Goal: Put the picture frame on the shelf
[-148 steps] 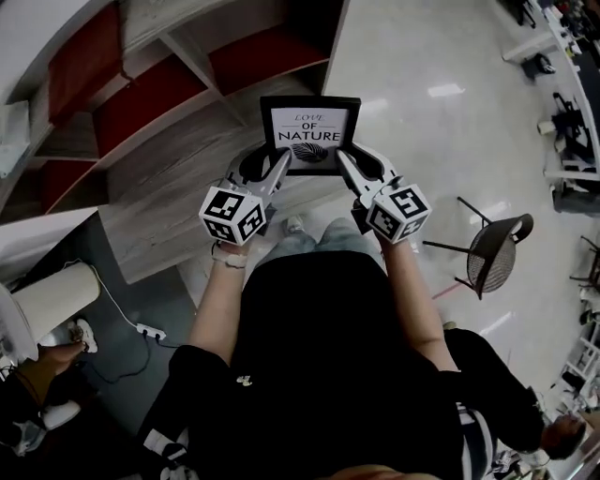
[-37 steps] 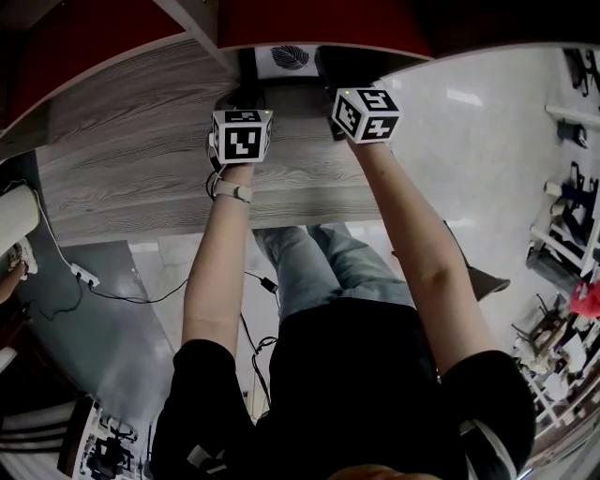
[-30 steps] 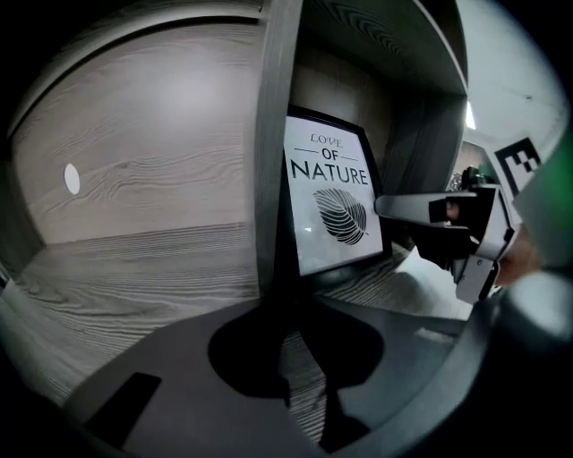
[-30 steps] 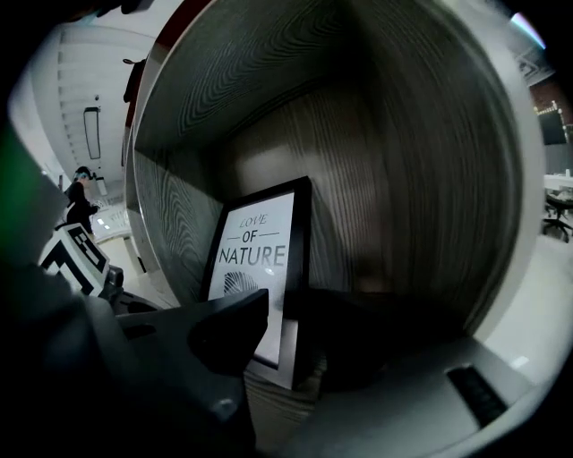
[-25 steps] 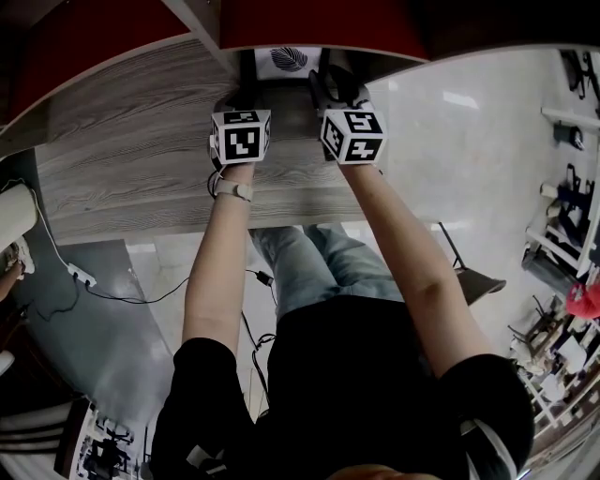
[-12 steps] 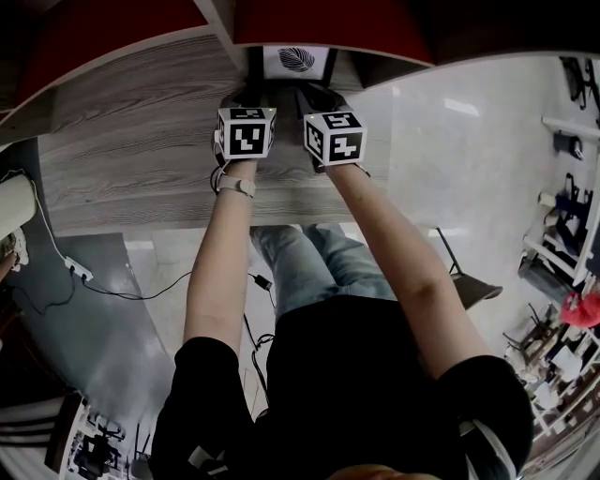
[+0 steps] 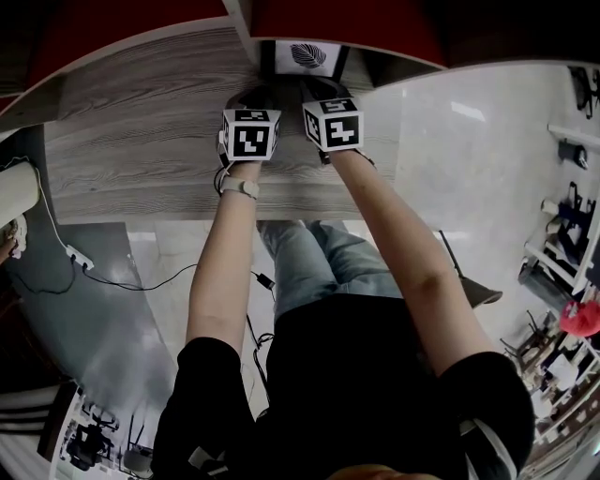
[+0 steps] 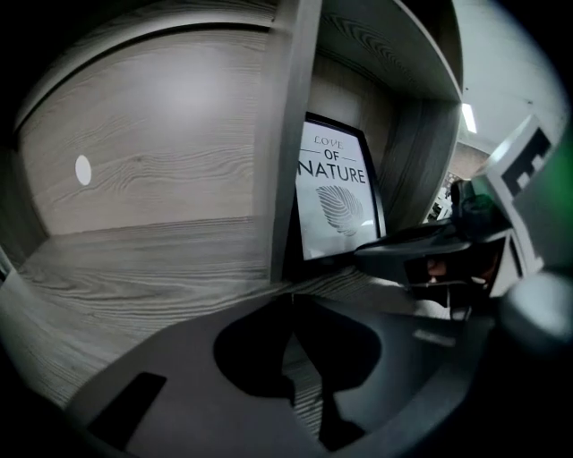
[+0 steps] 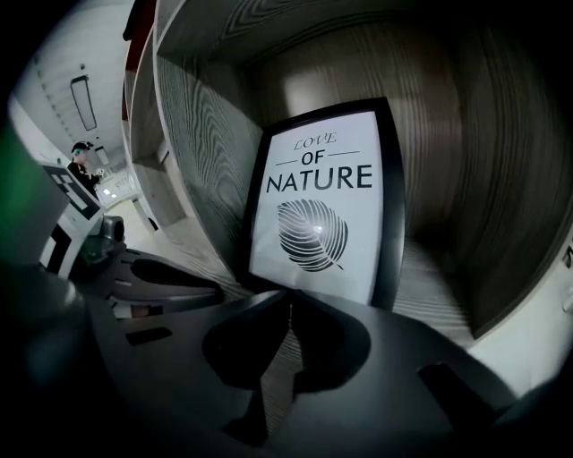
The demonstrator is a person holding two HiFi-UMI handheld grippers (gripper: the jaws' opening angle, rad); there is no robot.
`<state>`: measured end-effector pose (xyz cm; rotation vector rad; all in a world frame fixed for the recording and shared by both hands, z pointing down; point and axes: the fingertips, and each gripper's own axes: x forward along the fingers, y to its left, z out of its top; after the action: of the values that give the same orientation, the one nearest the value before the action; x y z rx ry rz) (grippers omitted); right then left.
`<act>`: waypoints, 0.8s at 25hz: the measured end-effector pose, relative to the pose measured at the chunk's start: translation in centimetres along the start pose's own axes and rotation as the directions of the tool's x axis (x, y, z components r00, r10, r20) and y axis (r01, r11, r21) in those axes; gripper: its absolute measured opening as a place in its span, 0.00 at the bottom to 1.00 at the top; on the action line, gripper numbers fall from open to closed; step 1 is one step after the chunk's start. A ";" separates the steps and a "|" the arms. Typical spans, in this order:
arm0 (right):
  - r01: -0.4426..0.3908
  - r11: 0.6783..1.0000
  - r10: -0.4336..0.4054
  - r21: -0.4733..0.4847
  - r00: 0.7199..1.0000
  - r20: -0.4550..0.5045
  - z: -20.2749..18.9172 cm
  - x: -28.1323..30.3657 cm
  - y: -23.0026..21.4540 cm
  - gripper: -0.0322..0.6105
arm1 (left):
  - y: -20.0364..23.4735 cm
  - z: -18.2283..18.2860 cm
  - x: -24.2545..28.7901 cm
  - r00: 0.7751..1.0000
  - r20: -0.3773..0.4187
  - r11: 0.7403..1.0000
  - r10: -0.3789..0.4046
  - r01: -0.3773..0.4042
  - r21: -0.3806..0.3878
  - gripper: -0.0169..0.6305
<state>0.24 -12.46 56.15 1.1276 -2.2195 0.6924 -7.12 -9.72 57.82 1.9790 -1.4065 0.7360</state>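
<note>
The picture frame (image 7: 307,56) is black, with a white print of a leaf and the words "Love of Nature". It stands upright on its own in a grey wood shelf compartment (image 9: 206,134), leaning back against the rear wall (image 9: 318,206). My left gripper (image 7: 253,96) hovers in front of the divider (image 8: 286,134), left of the frame (image 8: 336,192). Its jaws are closing, tips met (image 8: 291,297), with nothing between them. My right gripper (image 7: 319,91) is shut and empty (image 9: 291,295), just short of the frame's lower edge. The two grippers sit side by side.
The wide grey shelf board (image 7: 141,112) runs left of the grippers, with red back panels (image 7: 347,19) above. A cable and power strip (image 7: 80,261) lie on the floor at left. A dark chair (image 7: 478,292) stands at right.
The frame, earlier carried between both grippers, now stands in the compartment. Over the last second the right gripper let go, drew back beside the left one and closed.
</note>
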 end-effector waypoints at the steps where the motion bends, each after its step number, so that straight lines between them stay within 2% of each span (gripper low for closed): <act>1: 0.003 1.000 -0.003 -0.002 1.000 0.000 0.1 0.1 -0.1 0.05 | 0.2 -0.3 -0.4 1.000 -0.003 1.000 -0.004 0.004 -0.016 0.06; 5: 0.015 1.000 -0.015 0.004 1.000 -0.002 0.5 0.5 -0.4 0.05 | 1.1 -1.8 -2.7 0.999 -0.031 0.997 -0.016 0.014 -0.079 0.06; 9: 0.037 0.999 -0.037 -0.029 0.999 0.003 1.0 0.7 -0.8 0.05 | 2.0 -4.1 -5.1 0.997 -0.078 0.997 0.028 -0.033 -0.067 0.06; 16: 0.069 0.995 -0.069 -0.073 0.998 0.006 1.9 2.0 -1.4 0.05 | 1.9 -8.0 -8.0 0.988 -0.153 0.995 0.016 -0.031 -0.098 0.05; 20: 0.104 0.990 -0.104 -0.093 0.995 0.006 2.5 2.5 -1.7 0.05 | 1.5 -8.9 -8.6 0.988 -0.151 0.991 0.020 -0.040 -0.127 0.04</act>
<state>-0.14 -16.36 56.40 1.1869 -2.1531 0.5389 -11.87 1.83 57.72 1.7691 -1.3624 0.7700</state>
